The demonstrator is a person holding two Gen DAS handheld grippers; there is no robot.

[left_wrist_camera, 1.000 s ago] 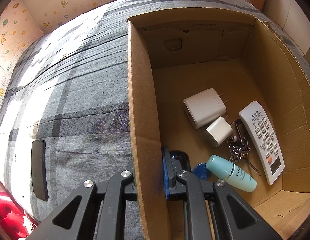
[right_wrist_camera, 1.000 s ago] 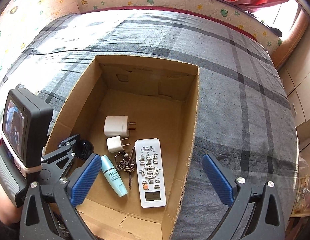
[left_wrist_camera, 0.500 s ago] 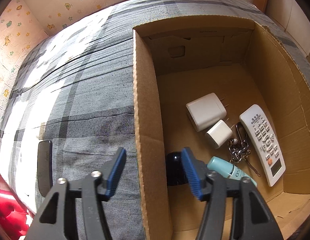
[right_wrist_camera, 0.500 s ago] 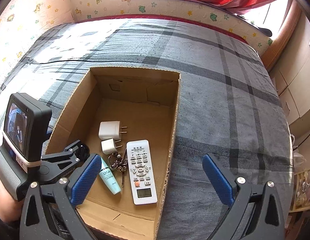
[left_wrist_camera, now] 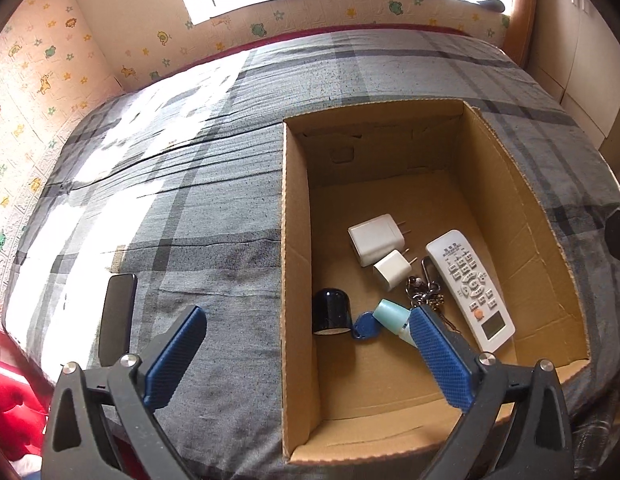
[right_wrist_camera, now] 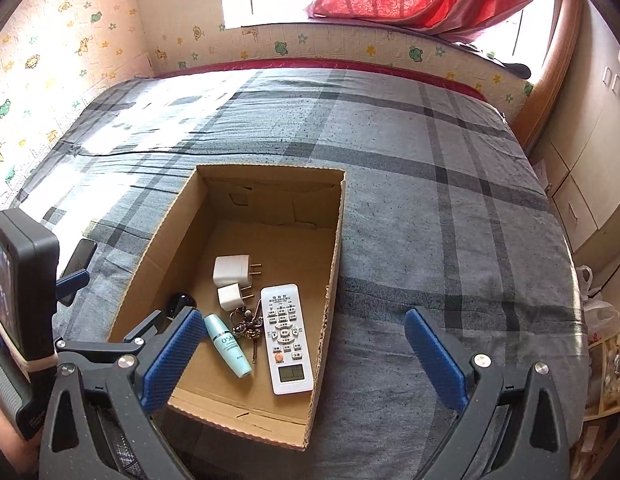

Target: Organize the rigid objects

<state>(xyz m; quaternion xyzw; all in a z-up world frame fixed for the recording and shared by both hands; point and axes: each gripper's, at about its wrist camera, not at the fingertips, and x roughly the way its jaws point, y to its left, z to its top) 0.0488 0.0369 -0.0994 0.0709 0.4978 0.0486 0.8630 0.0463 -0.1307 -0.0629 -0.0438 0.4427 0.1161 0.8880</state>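
Inside the open brown cardboard box (left_wrist_camera: 510,200) on the grey plaid bedspread (left_wrist_camera: 190,200): dark round cap (left_wrist_camera: 330,312) by the left wall, blue key fob (left_wrist_camera: 366,330), teal bottle (right_wrist_camera: 227,344), keyring (right_wrist_camera: 246,326), two white plug adapters (left_wrist_camera: 376,238), white remote (right_wrist_camera: 286,338). Left gripper (left_wrist_camera: 306,354) jaws just opened wide, straddling the box wall, nothing gripped. Right gripper (right_wrist_camera: 300,354) spread apart, empty. Black phone (left_wrist_camera: 118,312) lies on the bedspread left of the box.

A cardboard box (right_wrist_camera: 330,264) sits on a grey checked bed (right_wrist_camera: 430,184), holding two chargers, a remote (right_wrist_camera: 287,338), a bottle (right_wrist_camera: 227,345) and keys (right_wrist_camera: 246,326).
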